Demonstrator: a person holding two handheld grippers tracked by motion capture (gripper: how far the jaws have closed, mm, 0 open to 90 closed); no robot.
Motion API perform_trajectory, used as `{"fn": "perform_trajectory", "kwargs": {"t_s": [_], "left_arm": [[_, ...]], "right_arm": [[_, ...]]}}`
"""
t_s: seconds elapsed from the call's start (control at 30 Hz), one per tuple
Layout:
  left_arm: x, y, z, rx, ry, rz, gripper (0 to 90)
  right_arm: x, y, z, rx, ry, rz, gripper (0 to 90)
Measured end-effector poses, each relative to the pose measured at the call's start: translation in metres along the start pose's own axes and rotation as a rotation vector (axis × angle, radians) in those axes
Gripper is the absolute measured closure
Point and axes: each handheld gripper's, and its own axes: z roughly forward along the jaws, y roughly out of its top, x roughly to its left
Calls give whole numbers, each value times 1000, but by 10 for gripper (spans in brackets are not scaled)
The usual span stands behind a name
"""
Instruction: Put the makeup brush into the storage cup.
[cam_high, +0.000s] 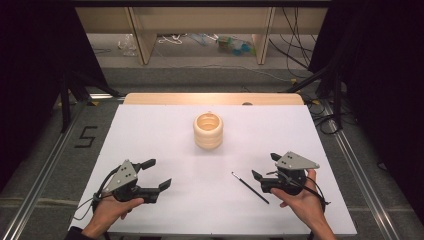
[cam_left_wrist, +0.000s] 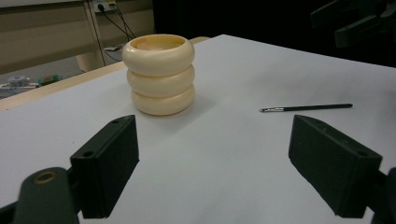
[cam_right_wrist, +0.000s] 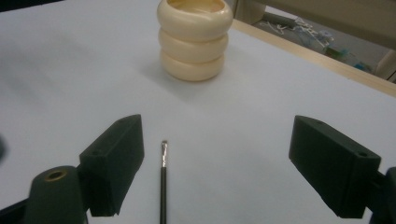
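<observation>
A cream ribbed holder (cam_high: 208, 130), shaped like three stacked rings and open at the top, stands upright on the white table (cam_high: 150, 135) past the middle. A thin black paintbrush (cam_high: 250, 187) lies flat at the front right, its bristle tip toward the holder. My right gripper (cam_high: 266, 169) is open just right of the brush; in the right gripper view the paintbrush (cam_right_wrist: 163, 186) lies close to the left jaw, with the holder (cam_right_wrist: 194, 39) ahead. My left gripper (cam_high: 156, 174) is open and holds nothing at the front left. Its view shows the holder (cam_left_wrist: 159, 73) and paintbrush (cam_left_wrist: 308, 108).
The table's wooden far edge (cam_high: 212, 98) borders a floor with cables and small items (cam_high: 235, 45). Black curtains hang at both sides. A metal rail (cam_high: 45, 165) runs along the floor on the left. The other gripper (cam_left_wrist: 359, 21) shows dark at the upper right of the left gripper view.
</observation>
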Motion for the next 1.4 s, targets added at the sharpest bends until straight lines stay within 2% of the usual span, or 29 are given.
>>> {"fn": "perform_trajectory", "kwargs": {"t_s": [0.03,0.07,0.1,0.13,0.23,0.27,0.3,0.33,0.43,0.47,0.5,0.7,0.77,0.8,0.87,0.93,0.97,1.1,1.17,1.23,1.3,1.33,1.37,1.4], "left_arm": [[0,0,0,0,0,1,161],[0,0,0,-4,1,-4,161],[0,0,0,-4,1,-5,161],[0,0,0,-5,0,-7,161],[0,0,1,-5,-1,-6,161],[-1,0,1,-5,-1,-15,161],[-1,0,1,-4,-2,-14,161],[0,0,1,-3,-2,-3,160],[0,0,1,-3,1,-15,161],[1,0,1,-2,-6,6,161],[1,0,1,-2,-7,7,161],[-1,0,2,-3,-3,-18,161],[0,0,2,-1,-5,-6,161],[0,0,2,-1,-5,-8,161],[0,0,2,-1,-6,-8,161],[0,0,2,-1,-7,-3,161],[0,0,2,-2,-7,-4,161],[0,0,2,0,-7,-6,161],[0,0,3,-4,-10,-9,161],[1,0,3,-7,-11,-11,161],[1,0,3,-7,-13,-5,161],[0,0,3,-8,-12,-11,161],[1,0,3,-8,-12,-9,161],[1,0,3,-8,-12,-8,161]], "right_arm": [[-1,1,2,8,2,-10,167],[-1,3,5,40,15,-11,160],[-1,3,5,40,15,-11,160],[-1,5,9,70,21,-18,165],[-1,7,12,95,31,-23,165],[-1,9,15,134,51,-17,169],[-1,9,15,134,51,-17,169],[-1,10,19,152,51,-40,172],[-1,12,21,181,60,-34,176],[-3,13,24,202,67,-38,182],[-3,13,24,202,67,-38,182],[-5,18,33,263,87,-51,206],[-6,20,36,277,95,-62,217],[-5,21,38,288,97,-52,220],[-6,21,40,282,104,-65,226],[-6,22,43,304,117,-71,236],[-6,22,45,332,134,-72,241],[-4,23,51,350,142,-78,256],[-2,24,54,394,168,-97,278],[2,25,58,426,162,-99,282],[3,25,61,452,180,-112,293],[5,24,63,467,171,-108,307],[5,24,64,483,187,-115,322],[5,24,66,495,182,-119,327]]}}
